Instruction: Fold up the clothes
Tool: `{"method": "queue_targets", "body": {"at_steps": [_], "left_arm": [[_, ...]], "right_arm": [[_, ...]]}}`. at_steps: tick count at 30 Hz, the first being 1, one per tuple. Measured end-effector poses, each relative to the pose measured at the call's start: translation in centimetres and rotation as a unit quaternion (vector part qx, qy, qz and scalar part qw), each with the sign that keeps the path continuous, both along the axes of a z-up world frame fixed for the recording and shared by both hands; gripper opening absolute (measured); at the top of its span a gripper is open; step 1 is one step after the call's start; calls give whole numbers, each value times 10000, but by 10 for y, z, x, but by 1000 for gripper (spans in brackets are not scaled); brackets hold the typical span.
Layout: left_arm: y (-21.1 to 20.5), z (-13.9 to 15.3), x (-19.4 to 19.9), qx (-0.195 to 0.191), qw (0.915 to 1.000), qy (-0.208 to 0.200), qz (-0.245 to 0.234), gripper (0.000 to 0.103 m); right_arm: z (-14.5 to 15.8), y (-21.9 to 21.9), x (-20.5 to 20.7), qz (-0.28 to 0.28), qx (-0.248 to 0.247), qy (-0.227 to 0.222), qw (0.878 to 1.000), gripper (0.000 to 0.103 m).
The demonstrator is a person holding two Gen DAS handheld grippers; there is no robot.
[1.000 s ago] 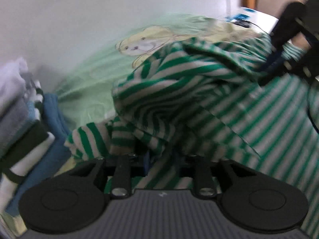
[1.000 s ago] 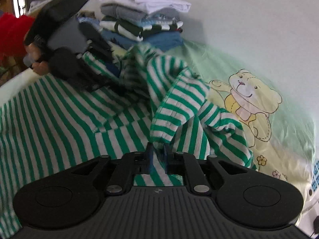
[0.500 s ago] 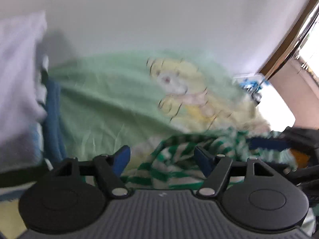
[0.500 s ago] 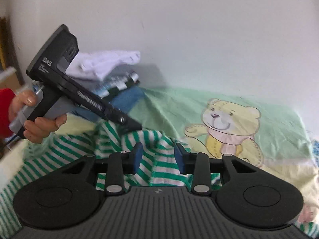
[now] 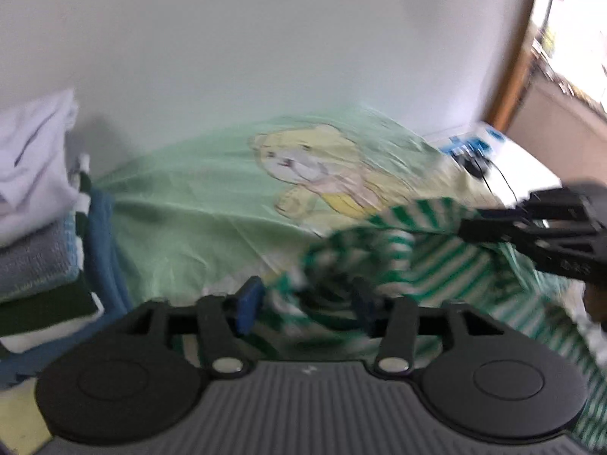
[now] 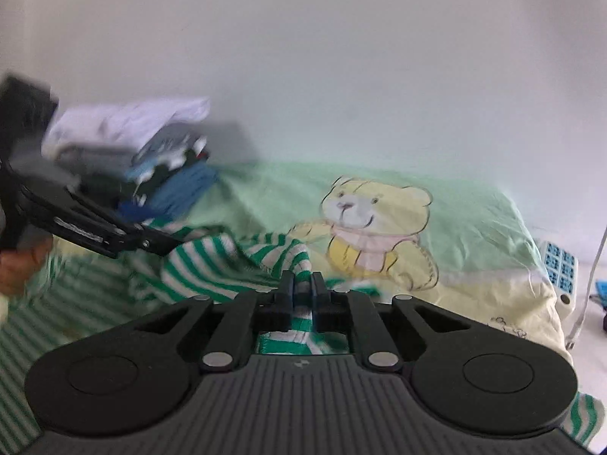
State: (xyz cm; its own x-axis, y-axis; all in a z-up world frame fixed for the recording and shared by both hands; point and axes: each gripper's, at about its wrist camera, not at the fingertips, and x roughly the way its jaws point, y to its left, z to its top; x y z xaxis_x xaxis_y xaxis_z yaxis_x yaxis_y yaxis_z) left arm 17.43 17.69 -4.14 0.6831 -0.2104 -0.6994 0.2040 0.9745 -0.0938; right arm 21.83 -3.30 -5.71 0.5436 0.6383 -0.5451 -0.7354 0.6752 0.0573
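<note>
Striped shirt (image 6: 212, 265) pinched in closing right claw (image 6: 302, 284).

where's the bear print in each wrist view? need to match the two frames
Left wrist: bear print sits just above centre, blurred, beyond the striped garment.
Right wrist: bear print sits right of centre, sharp, just beyond the striped garment.
Shared landmark: the stack of folded clothes at the left edge in the left view, upper left in the right view.
</note>
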Motion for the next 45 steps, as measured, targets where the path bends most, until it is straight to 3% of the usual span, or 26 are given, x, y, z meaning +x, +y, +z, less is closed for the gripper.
{"method": "queue_targets", "body": {"at_steps": [3, 6, 8, 10, 11, 13, 14, 15, 16, 18, 23, 26, 30, 34, 42, 44, 45], "left_arm": [[-20, -9, -26, 453, 9985, -30, -305, 73], [-27, -13, -42, 727, 9963, -217, -392, 74], [-17, -4, -44, 389, 9984, -283, -309, 76], [-4, 8, -44, 3, 9989, -391, -272, 94], [0, 13, -43, -11, 9984, -529, -199, 100], [5, 22, -36, 253, 9957, -888, 10, 101], [7, 23, -28, 332, 9954, -898, 52, 100], [10, 21, -19, 333, 9961, -813, 61, 92], [13, 20, -9, 333, 9968, -728, 69, 78], [11, 11, 8, 481, 9976, -487, -54, 66], [3, -11, 20, 740, 9967, -210, -251, 64], [-5, -18, 19, 929, 9947, -189, -394, 70], [-2, -12, 22, 562, 9973, -1, -473, 70], [3, 7, 20, 326, 9985, -372, -246, 69], [-17, -22, 32, 1146, 9920, -151, -507, 49], [-20, -23, 32, 1224, 9912, -235, -454, 37], [-20, -22, 33, 1227, 9913, -263, -398, 22]], "right_arm": [[-10, -2, -15, -64, -247, -6, 9997, 10], [-13, -12, -25, -328, -262, 72, 9991, 12], [-7, -21, -29, -587, 11, 146, 9982, 24], [0, -27, -36, -724, 250, 104, 9970, 35], [0, -26, -40, -710, 230, -7, 9972, 36], [1, -25, -49, -681, 189, -228, 9972, 36], [1, -25, -53, -665, 168, -339, 9971, 34], [0, -21, -55, -614, 79, -424, 9972, 30], [-2, -16, -55, -557, -22, -461, 9974, 26], [-6, -3, -55, -397, -202, -546, 9975, 26], [-26, 27, -68, -46, -1088, -1419, 9839, 26], [-34, 33, -66, -59, -1287, -1476, 9806, 26], [-33, 31, -63, -214, -1168, -1491, 9817, 26], [-31, 23, -55, -454, -933, -1335, 9856, 22], [-33, 21, -50, -590, -863, -1355, 9852, 8], [-32, 18, -49, -653, -779, -1345, 9857, 7], [-32, 18, -51, -673, -757, -1351, 9856, 7]]}}
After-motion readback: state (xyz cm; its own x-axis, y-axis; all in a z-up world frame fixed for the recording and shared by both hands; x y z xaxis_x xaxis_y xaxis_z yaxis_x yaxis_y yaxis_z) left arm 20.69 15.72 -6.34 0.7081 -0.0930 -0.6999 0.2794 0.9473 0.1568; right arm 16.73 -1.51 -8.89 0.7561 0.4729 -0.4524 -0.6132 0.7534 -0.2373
